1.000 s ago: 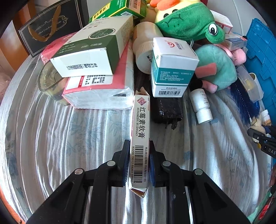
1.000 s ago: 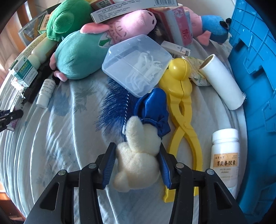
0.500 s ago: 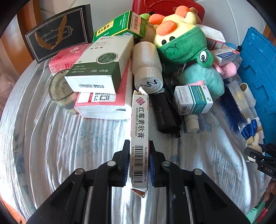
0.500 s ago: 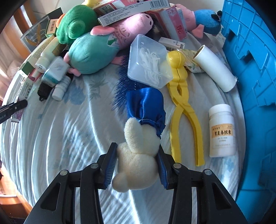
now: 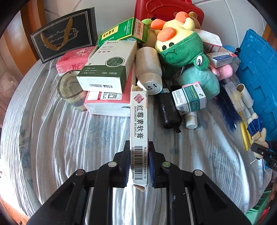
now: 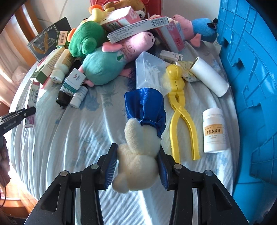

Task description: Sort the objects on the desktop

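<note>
My left gripper (image 5: 139, 164) is shut on a long white ointment box (image 5: 139, 128) with red Chinese print and a barcode, held above the cloth. The box also shows in the right wrist view (image 6: 32, 102). My right gripper (image 6: 137, 170) is shut on a cream plush toy in a blue satin dress (image 6: 140, 138), lifted off the cloth. A heap of medicine boxes, bottles and plush toys lies at the back, among them a green frog plush (image 5: 183, 46) and a teal plush (image 6: 103, 67).
A blue plastic crate (image 6: 251, 72) stands along the right side. Yellow plastic tongs (image 6: 180, 110), a white pill bottle (image 6: 214, 130), a white roll (image 6: 208, 78) and a clear lidded box (image 6: 148, 71) lie near it. A black gift bag (image 5: 64, 33) and a red case (image 5: 166, 10) stand at the back.
Both grippers have pulled back and up from the heap with their loads. The teal and white box has tipped over onto the small bottle.
</note>
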`<action>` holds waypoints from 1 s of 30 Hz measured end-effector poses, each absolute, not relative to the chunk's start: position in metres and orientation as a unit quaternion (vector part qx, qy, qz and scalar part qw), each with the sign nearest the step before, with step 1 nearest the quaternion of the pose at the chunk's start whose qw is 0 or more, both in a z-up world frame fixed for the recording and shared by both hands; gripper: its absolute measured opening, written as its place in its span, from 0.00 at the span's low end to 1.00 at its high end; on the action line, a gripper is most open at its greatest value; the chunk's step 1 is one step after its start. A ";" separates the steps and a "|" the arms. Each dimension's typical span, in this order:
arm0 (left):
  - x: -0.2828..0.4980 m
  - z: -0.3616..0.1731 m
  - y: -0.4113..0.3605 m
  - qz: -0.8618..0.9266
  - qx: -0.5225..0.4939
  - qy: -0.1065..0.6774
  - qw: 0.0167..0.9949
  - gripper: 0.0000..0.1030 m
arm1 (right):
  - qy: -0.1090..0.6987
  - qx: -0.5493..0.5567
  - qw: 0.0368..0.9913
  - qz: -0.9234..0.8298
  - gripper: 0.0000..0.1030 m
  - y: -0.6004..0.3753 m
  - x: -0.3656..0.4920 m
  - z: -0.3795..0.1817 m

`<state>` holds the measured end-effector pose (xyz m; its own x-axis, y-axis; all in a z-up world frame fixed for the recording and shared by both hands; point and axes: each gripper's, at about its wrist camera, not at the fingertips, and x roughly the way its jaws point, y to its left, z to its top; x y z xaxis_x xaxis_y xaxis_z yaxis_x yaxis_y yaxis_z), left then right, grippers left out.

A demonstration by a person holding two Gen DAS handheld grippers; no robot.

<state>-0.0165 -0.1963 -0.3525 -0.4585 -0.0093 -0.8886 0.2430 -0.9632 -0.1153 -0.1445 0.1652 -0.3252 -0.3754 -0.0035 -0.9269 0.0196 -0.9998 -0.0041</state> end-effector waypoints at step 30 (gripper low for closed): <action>0.012 -0.264 -0.189 -0.868 0.477 0.099 0.093 0.17 | 0.018 0.516 0.055 -0.854 0.41 0.131 -0.129 -0.237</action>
